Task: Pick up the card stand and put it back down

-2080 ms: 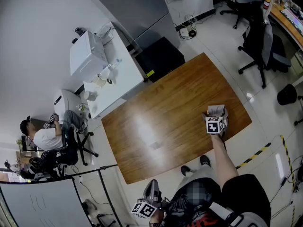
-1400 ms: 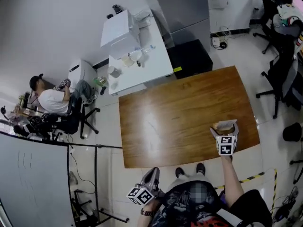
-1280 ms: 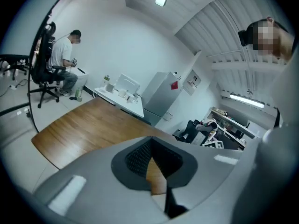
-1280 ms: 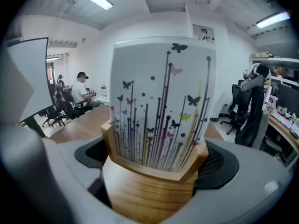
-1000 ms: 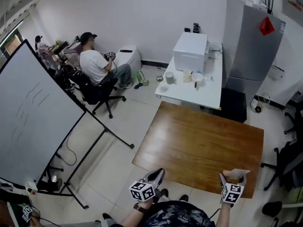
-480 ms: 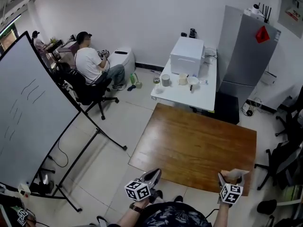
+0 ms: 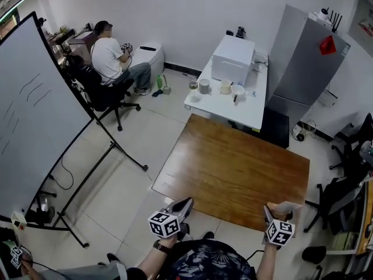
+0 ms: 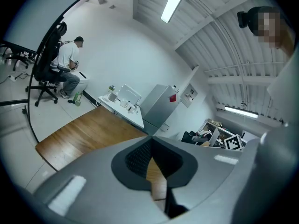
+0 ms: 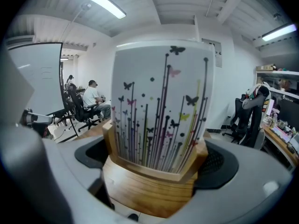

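Head view: a person stands at the near edge of a wooden bench (image 7: 233, 168) with a claw in each hand. The right claw (image 7: 278, 216) is clamped on the wooden base of the card stand (image 7: 285, 206) at the bench's near right corner. Its butterfly-printed card (image 9: 161, 101) stands upright. The left claw (image 7: 178, 207), jaws together with nothing between them, hangs just off the bench's near edge.
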Demonstrator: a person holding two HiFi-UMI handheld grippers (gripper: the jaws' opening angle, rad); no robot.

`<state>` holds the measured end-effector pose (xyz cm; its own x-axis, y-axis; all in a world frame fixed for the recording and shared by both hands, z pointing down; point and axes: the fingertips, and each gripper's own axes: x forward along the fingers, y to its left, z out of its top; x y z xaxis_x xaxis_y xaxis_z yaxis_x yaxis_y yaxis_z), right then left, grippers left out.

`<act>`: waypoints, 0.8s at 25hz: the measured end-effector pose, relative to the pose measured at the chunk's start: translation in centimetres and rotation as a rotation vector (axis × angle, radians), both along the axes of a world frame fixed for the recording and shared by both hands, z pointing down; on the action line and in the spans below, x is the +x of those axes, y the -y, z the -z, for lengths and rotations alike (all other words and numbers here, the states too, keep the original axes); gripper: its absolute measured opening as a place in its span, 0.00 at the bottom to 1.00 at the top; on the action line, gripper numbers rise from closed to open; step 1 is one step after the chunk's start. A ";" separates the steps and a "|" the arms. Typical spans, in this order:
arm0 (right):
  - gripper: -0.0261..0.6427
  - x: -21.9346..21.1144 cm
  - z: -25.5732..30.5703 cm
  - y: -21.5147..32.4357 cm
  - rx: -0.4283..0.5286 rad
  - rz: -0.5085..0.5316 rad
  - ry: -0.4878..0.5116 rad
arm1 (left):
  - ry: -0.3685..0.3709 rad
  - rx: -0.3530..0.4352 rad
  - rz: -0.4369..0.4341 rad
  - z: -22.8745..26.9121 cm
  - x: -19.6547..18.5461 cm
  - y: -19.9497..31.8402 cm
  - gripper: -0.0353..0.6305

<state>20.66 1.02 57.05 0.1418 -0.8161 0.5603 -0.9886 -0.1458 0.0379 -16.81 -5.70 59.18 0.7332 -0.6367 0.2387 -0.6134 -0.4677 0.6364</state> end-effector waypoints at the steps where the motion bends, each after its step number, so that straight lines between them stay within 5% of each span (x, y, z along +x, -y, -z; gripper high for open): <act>1: 0.86 -0.4 0.0 0.2 -0.001 0.008 -0.002 | -0.002 -0.001 0.004 0.0 -0.3 0.0 0.04; 5: 0.86 -2.7 -0.3 1.9 -0.003 0.061 0.000 | 0.021 0.032 0.014 0.7 -1.6 -0.1 0.04; 13: 0.86 -12.6 -6.1 11.2 -0.002 0.293 0.033 | 0.249 0.209 0.004 4.8 -5.2 0.3 0.04; 20: 0.86 -25.4 -19.9 22.6 -0.062 0.466 0.049 | 0.333 0.151 0.177 4.9 -13.9 -1.9 0.04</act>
<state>-4.74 -21.57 76.92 -0.2593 -0.7517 0.6064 -0.9491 0.3146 -0.0158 -30.68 -3.83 54.28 0.5073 -0.7924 0.3387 -0.8539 -0.4091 0.3218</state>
